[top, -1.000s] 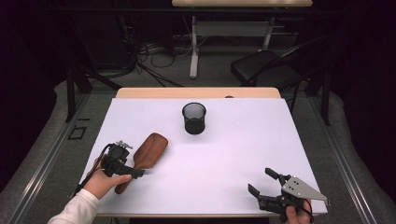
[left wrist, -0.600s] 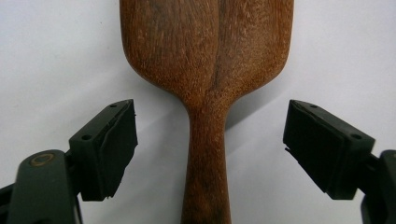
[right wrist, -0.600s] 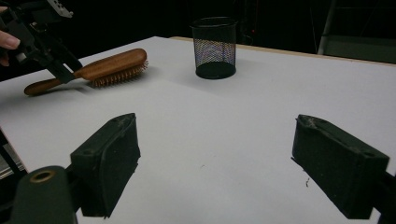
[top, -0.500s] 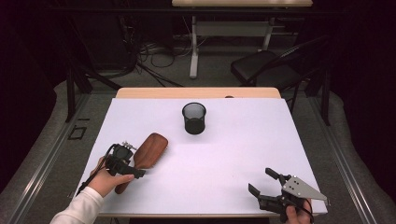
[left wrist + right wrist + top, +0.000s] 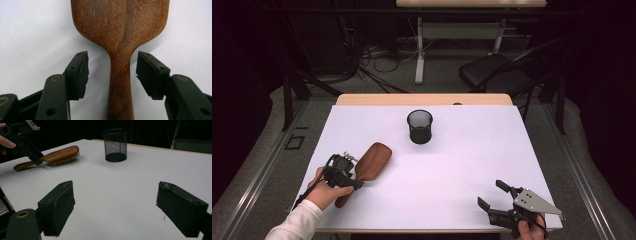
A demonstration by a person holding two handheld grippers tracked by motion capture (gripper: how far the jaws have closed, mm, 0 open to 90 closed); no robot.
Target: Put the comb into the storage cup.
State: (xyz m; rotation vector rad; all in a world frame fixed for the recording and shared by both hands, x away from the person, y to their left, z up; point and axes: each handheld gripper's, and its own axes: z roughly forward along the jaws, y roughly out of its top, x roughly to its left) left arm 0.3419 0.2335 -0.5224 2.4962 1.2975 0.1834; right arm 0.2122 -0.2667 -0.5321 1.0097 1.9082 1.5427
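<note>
A brown wooden hairbrush [image 5: 373, 161] lies bristles down on the white table [image 5: 462, 165], at its left. My left gripper [image 5: 348, 179] reaches down over the brush's handle. In the left gripper view the handle [image 5: 120, 82] runs between the two pads [image 5: 80, 75], with a gap on each side. The jaws have just been closing on it, and the pads are not pressing. Near the table's front right edge my right gripper [image 5: 490, 193] stands open with only bare table between its pads [image 5: 60, 205].
A black mesh pen cup [image 5: 419, 126] stands upright toward the back middle of the table, also ahead in the right gripper view [image 5: 115, 145]. A dark chair [image 5: 497, 75] and a desk frame stand on the floor beyond the far edge.
The left gripper's jaws have drawn closer together around the brush handle. Both hands and the brush have stayed in place.
</note>
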